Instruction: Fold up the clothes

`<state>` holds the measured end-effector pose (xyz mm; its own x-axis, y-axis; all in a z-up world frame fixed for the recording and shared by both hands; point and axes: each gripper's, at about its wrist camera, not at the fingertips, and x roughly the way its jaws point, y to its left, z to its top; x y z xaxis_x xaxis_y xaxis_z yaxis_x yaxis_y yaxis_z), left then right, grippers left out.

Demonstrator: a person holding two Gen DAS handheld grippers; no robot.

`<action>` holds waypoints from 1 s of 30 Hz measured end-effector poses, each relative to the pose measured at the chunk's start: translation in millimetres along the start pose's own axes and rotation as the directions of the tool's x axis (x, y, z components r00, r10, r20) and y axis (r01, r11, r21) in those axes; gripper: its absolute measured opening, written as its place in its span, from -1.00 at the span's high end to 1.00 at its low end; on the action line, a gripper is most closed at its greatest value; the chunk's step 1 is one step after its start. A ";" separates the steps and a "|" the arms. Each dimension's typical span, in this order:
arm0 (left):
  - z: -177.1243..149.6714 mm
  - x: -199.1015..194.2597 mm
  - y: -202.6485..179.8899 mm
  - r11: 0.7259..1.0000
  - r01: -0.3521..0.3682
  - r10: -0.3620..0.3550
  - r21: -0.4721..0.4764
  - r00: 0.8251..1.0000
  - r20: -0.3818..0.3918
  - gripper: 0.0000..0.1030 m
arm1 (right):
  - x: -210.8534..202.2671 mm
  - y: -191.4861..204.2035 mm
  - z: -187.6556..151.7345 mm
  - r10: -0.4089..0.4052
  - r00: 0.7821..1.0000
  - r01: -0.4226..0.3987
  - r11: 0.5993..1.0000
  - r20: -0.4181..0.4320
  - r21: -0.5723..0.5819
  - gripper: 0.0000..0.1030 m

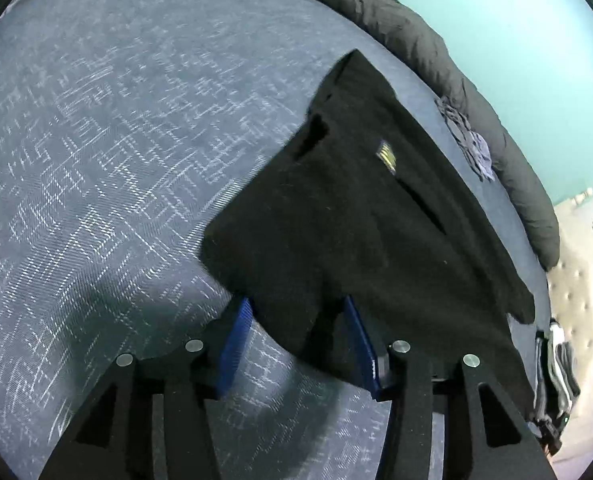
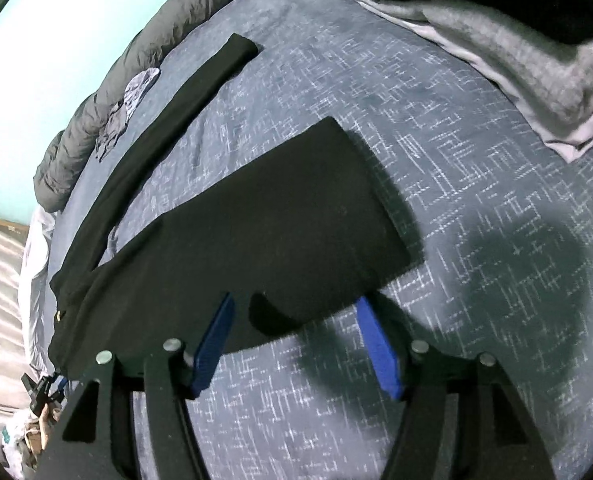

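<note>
Left gripper (image 1: 298, 312): two blue pads, standing apart; black garment edge between them, not pressed by either pad.
Right gripper (image 2: 294, 312): two blue pads, wide apart; garment corner just ahead between the tips, not clamped.
Black garment (image 2: 256, 232): one piece, flat on the bed, partly folded; one long sleeve (image 2: 184, 96) stretched out toward the far side, one small yellow label (image 1: 386, 156) on top.
Garment edges: near edge at both grippers; one straight folded edge on the right in the right wrist view, casting a shadow on the cover.
Bed cover (image 1: 116, 140): one, blue-grey with white line pattern; wide bare area left of the garment in the left wrist view.
Dark duvet (image 1: 436, 60): one roll along the far bed edge, beside the turquoise wall (image 1: 516, 40).
Small crumpled cloth (image 1: 470, 140): one, between garment and duvet.
Grey clothes (image 2: 516, 48): one heap at the far right, well apart from the garment.
</note>
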<state>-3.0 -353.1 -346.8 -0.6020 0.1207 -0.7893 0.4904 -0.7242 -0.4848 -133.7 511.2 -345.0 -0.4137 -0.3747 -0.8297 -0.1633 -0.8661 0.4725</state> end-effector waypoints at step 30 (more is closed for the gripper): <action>-14.1 -77.6 27.5 1.000 0.009 -0.009 -0.015 1.000 0.001 0.85 | -50.1 12.0 -13.0 -0.091 0.996 0.088 0.978 -0.010 -0.189 0.94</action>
<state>66.1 -372.8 -304.2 -0.6068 0.1267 -0.7847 0.4943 -0.7130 -0.4973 -103.3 515.2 -301.6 -0.3881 -0.2974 -0.8723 -0.0263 -0.9425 0.3331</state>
